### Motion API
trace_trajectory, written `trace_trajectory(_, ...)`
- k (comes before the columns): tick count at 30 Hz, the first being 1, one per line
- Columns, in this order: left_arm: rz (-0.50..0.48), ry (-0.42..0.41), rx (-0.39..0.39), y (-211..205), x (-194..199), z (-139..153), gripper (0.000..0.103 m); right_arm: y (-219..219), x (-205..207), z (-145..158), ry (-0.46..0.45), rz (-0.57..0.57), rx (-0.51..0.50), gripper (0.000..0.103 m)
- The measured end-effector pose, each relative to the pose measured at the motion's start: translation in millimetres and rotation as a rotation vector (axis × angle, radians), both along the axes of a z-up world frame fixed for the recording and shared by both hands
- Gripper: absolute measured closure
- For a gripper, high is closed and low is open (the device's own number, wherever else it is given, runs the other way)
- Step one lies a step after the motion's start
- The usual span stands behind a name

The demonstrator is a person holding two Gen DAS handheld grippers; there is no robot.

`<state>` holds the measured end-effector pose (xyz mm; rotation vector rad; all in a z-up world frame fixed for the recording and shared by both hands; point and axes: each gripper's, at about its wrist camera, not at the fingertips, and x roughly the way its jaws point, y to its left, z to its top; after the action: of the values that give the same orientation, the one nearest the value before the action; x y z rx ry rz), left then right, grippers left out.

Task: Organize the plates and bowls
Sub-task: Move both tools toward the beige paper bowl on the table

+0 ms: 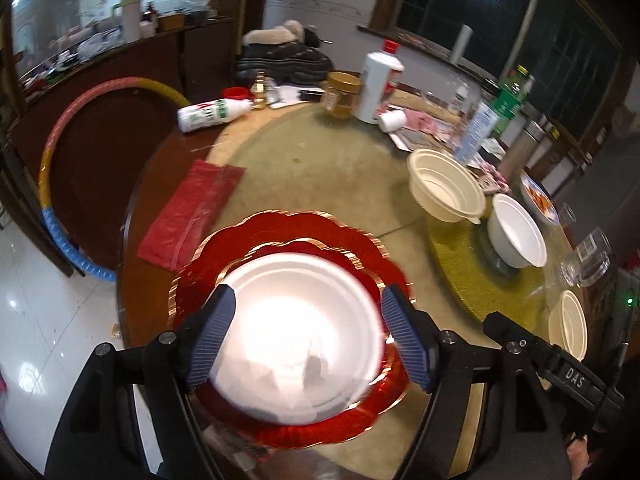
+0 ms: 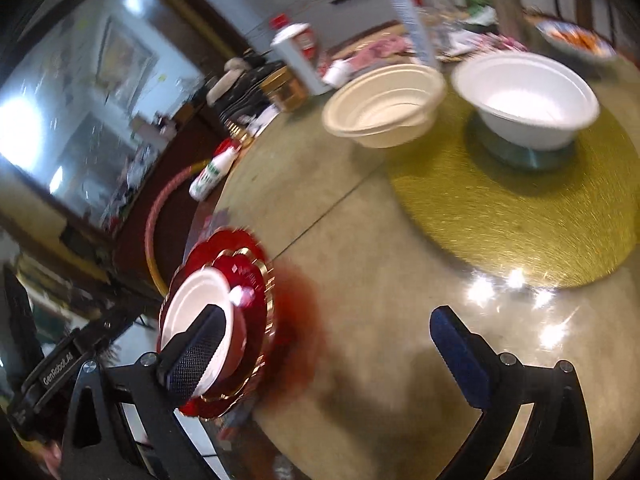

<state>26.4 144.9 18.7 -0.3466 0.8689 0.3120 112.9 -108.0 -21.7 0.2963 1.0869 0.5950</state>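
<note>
A white plate [image 1: 296, 328] lies on two stacked red scalloped plates [image 1: 360, 248] with gold rims at the near table edge. My left gripper [image 1: 310, 336] hovers over the white plate, open, its blue pads to either side and clear of it. In the right wrist view the same white plate [image 2: 192, 304] and red plates [image 2: 256, 280] sit at the left. My right gripper [image 2: 330, 354] stands wide open over bare tabletop with nothing between its fingers. Stacked cream bowls [image 2: 384, 104] and a white bowl [image 2: 528, 100] stand further back, the white bowl on a gold round mat [image 2: 520, 216].
A red plastic bag [image 1: 192, 212] lies left of the plates. Bottles [image 1: 378, 84], a jar [image 1: 342, 94], a carton and papers crowd the far side. A glass cup [image 1: 586, 258], a cream plate [image 1: 568, 324] and a patterned dish [image 1: 538, 198] sit right. A hoop [image 1: 60, 152] leans beyond the table edge.
</note>
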Motion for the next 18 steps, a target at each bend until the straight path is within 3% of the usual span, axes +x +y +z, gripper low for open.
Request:
trace_trajectory(8,-0.105,0.085,0.017,-47,75,10,0.028,-67,31,-17,0.085,-0.178,0.143,0.000)
trace_trajectory(11,-0.158,0.113,-0.011,-66,109,7,0.027,-88,39,-23,0.105,-0.237,0.208,0.000)
trace_trajectory(15,-0.137,0.139,0.012,-76,147,-1,0.027,-110,45,-30,0.130,-0.299,0.283,0.000)
trace_trajectory(18,-0.106,0.155,-0.026,-74,175,-12,0.028,-122,48,-32,0.128,-0.334,0.305,0.000)
